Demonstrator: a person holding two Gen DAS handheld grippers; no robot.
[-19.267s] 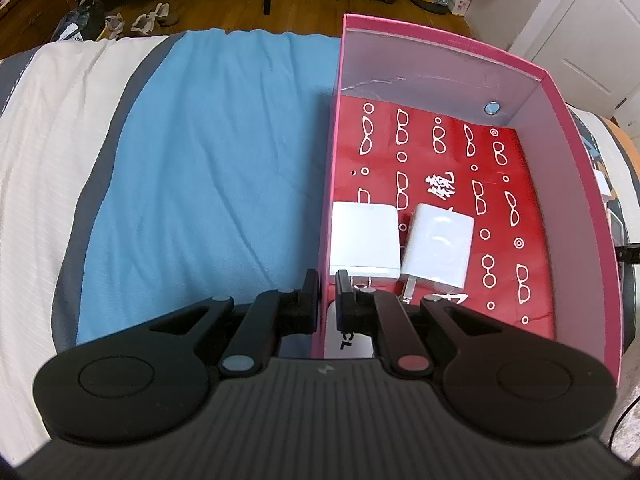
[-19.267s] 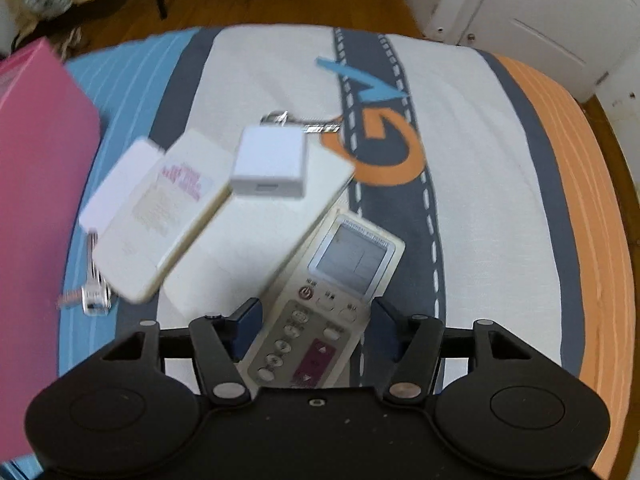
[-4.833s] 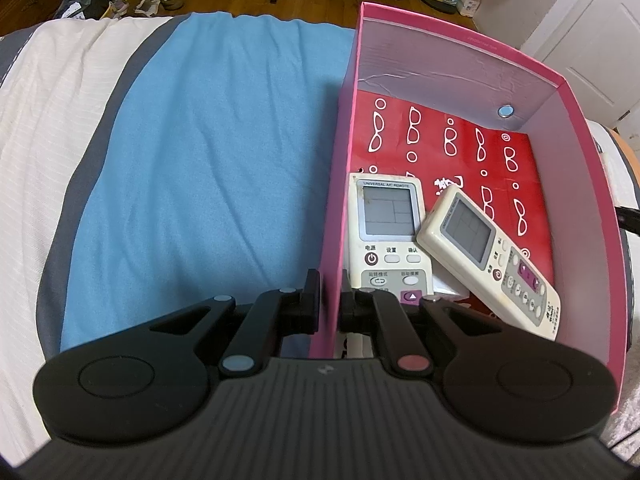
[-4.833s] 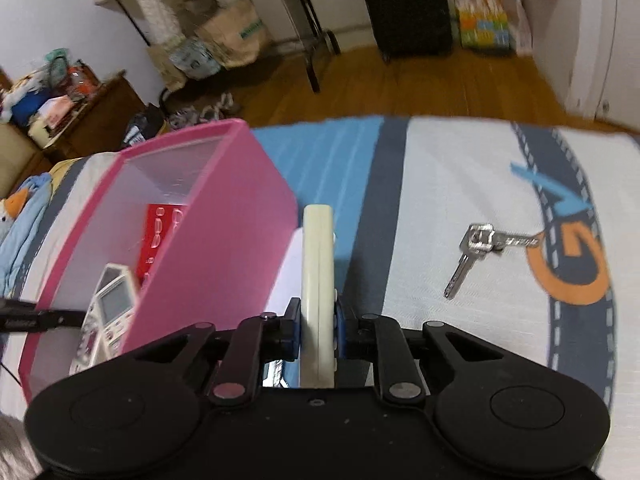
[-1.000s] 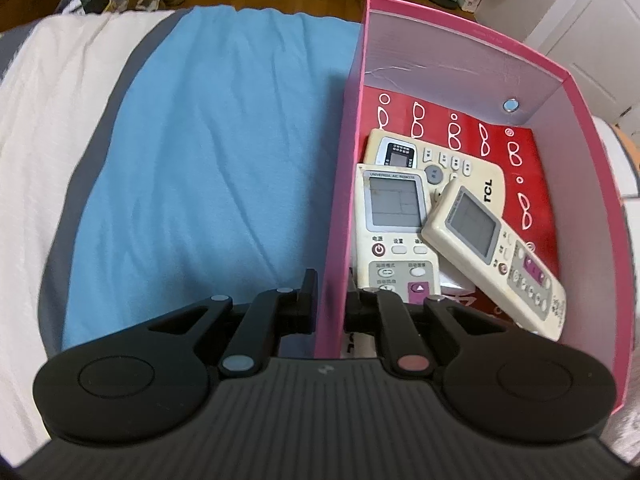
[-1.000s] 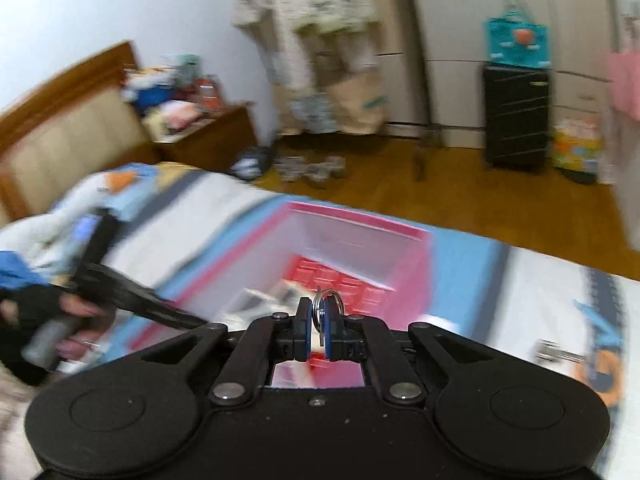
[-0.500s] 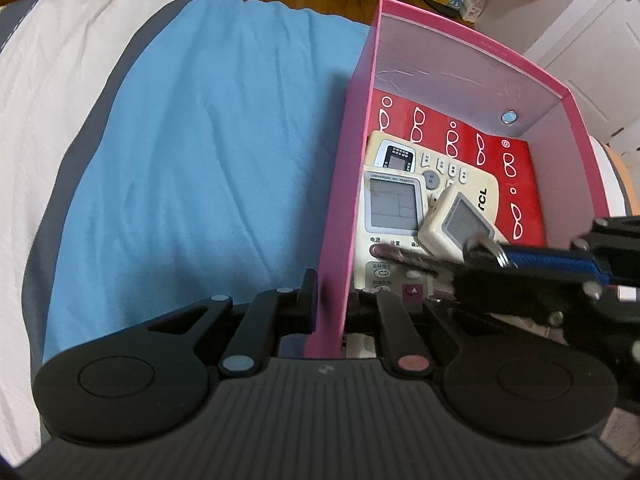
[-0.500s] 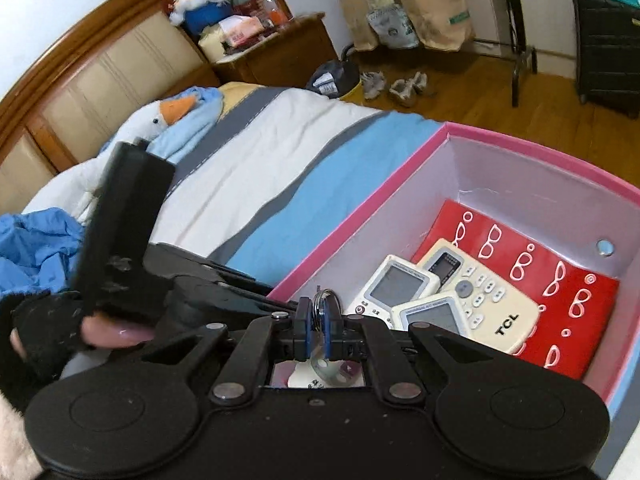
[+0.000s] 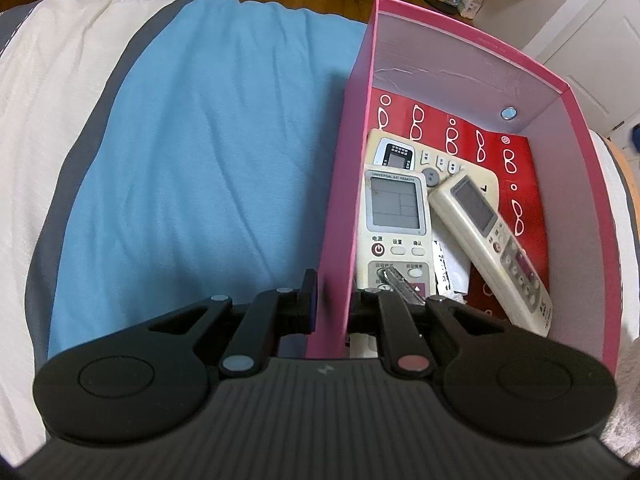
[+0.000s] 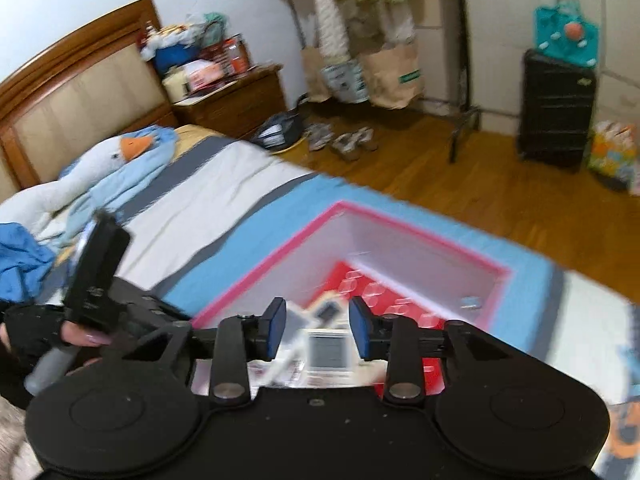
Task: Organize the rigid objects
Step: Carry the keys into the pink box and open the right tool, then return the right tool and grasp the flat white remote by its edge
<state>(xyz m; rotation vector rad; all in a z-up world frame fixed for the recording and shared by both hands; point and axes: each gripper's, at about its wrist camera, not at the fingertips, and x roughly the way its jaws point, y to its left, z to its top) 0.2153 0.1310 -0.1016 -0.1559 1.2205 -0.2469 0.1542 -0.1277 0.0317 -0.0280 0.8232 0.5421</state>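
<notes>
A pink box (image 9: 460,56) stands on the bed, and my left gripper (image 9: 332,300) is shut on its near left wall. Inside lie a universal remote (image 9: 396,216), a slim cream remote (image 9: 492,240) and a TCL remote (image 9: 400,152). A white charger (image 9: 452,272) shows partly under them. A bunch of keys (image 9: 400,280) rests on the universal remote's lower buttons, loose. In the right wrist view my right gripper (image 10: 316,332) hangs above the pink box (image 10: 400,248) with its jaws opening and nothing between them.
The blue bed cover (image 9: 200,160) stretches left of the box. A goose plush (image 10: 100,164) and headboard lie at the far left. A nightstand (image 10: 232,96), a black suitcase (image 10: 556,112) and shoes stand on the wooden floor. A hand (image 10: 80,336) holds the left gripper.
My right gripper was shut on the keys over the box. It has opened, the keys now lie on the remote, and it has drawn out of the left wrist view.
</notes>
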